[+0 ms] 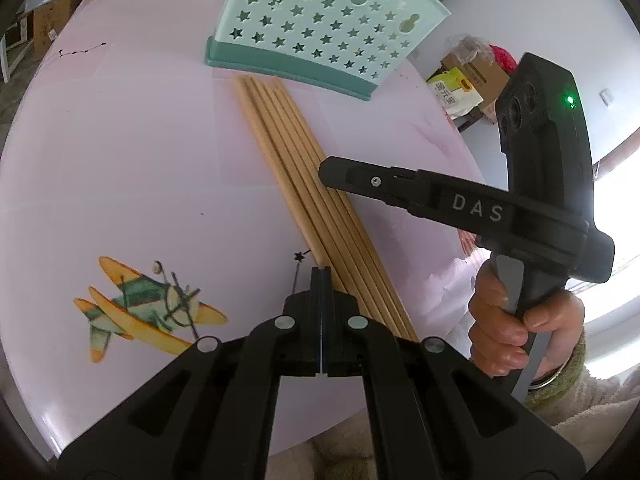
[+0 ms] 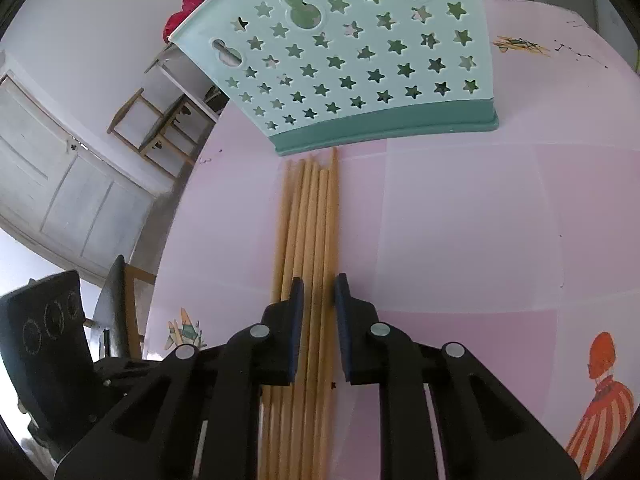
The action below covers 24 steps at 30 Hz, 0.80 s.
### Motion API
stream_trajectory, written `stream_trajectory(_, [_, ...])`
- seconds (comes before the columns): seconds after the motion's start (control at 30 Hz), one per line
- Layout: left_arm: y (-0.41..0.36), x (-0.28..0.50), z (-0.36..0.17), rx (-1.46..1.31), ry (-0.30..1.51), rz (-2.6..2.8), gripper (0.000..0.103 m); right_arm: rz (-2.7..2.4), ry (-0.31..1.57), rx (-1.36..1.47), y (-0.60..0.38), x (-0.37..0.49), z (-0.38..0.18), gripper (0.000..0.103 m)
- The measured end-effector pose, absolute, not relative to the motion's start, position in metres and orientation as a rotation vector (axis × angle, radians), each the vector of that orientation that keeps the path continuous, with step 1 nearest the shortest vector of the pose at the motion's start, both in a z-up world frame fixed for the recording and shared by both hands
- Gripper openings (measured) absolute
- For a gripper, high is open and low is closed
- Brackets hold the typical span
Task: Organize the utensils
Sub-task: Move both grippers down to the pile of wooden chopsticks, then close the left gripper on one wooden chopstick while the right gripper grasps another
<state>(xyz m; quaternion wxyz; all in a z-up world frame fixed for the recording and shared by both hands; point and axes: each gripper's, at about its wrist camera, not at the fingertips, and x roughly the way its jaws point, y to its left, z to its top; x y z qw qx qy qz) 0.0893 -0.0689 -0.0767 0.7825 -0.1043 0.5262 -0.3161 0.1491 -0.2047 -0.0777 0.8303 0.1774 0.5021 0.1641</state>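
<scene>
Several wooden chopsticks [image 1: 308, 184] lie side by side on the pink table, their far tips against a teal star-punched utensil holder [image 1: 320, 28]. My left gripper [image 1: 321, 276] is shut and empty, its tips at the left edge of the bundle near its close end. My right gripper [image 1: 332, 174] reaches in from the right over the bundle's middle. In the right wrist view my right gripper [image 2: 319, 292] is open, its fingers straddling some of the chopsticks [image 2: 308, 232] just above them. The holder [image 2: 360, 64] stands beyond.
The pink table [image 1: 120, 160] carries an aeroplane print [image 1: 144, 308] and a striped-figure print [image 2: 604, 400]. Cardboard boxes and bags [image 1: 468, 80] stand beyond the table's right edge. A wooden chair [image 2: 160, 124] and white door lie past the left edge.
</scene>
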Motion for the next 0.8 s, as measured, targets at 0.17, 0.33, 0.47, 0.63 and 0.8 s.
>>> stream_trajectory(0.17, [-0.070,0.085,-0.075,-0.208,1.108,-0.662,0.000,0.330,1.059,0.323,-0.226,0.126,-0.071,0.016])
stream_trajectory(0.33, [-0.073,0.089,-0.064,-0.169,1.054,-0.624,0.012,0.311,1.049,0.263,-0.225,0.125,-0.072,0.014])
stream_trajectory(0.47, [-0.082,0.097,-0.057,-0.146,1.019,-0.594,0.023,0.285,1.044,0.259,-0.230,0.125,-0.073,0.009])
stream_trajectory(0.63, [-0.098,0.098,-0.054,-0.028,0.971,-0.522,0.025,0.280,1.042,0.284,-0.241,0.120,-0.073,0.009])
stream_trajectory(0.8, [-0.098,0.099,-0.057,0.023,0.964,-0.481,0.024,0.295,1.014,0.257,-0.240,0.117,-0.067,0.010])
